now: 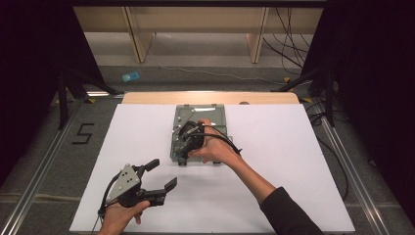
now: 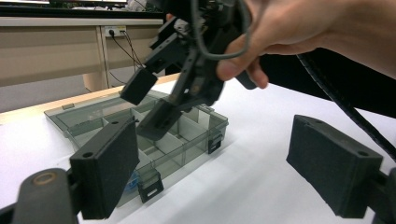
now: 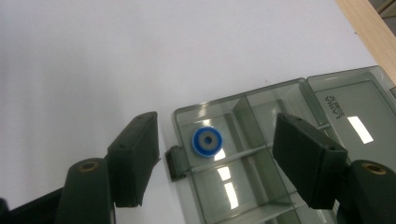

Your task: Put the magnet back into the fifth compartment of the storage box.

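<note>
A smoky clear compartment box [image 1: 208, 115] lies open at the table's middle, its lid [image 3: 350, 107] folded back toward the far edge. A small blue ring [image 3: 207, 141] lies in a corner compartment next to a latch. My right gripper [image 1: 183, 149] hangs over the near left part of the box [image 3: 261, 91], open, its jaws astride that corner with nothing between them. My left gripper [image 1: 162, 174] rests low over the white surface to the near left of the box, open and empty. In the left gripper view the right gripper [image 2: 149, 100] hovers just above the box [image 2: 93, 116].
A white sheet [image 1: 293, 161] covers the table, with a wooden edge [image 1: 210, 98] at the far side. Beyond it lie floor, cables [image 1: 288, 44] and wooden furniture legs. Black curtains stand at both sides. A "5" mark [image 1: 83, 133] is on the floor to the left.
</note>
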Available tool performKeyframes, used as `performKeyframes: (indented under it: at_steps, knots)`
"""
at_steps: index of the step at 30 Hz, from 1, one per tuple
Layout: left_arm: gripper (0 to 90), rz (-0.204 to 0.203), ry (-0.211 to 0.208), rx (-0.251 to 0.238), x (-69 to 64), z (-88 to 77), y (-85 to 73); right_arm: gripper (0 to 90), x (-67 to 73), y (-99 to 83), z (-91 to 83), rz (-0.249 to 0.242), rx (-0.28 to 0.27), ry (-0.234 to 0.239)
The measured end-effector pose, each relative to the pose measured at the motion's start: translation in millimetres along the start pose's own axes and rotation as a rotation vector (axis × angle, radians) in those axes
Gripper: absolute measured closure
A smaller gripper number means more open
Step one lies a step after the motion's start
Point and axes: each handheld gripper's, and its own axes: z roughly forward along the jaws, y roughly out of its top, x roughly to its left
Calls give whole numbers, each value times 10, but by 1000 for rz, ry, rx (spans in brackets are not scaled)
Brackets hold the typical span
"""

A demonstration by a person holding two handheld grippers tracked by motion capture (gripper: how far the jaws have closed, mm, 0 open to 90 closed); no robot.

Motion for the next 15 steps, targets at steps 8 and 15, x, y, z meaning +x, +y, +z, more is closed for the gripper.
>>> performKeyframes:
  at_steps: [8, 15]
  knots:
    - [159, 3, 2, 5, 0, 2, 0, 321, 111, -146, -130, 4, -32, 12]
    - [159, 3, 2, 2, -8, -3, 8, 321, 146, -233, -182, 34, -74, 11]
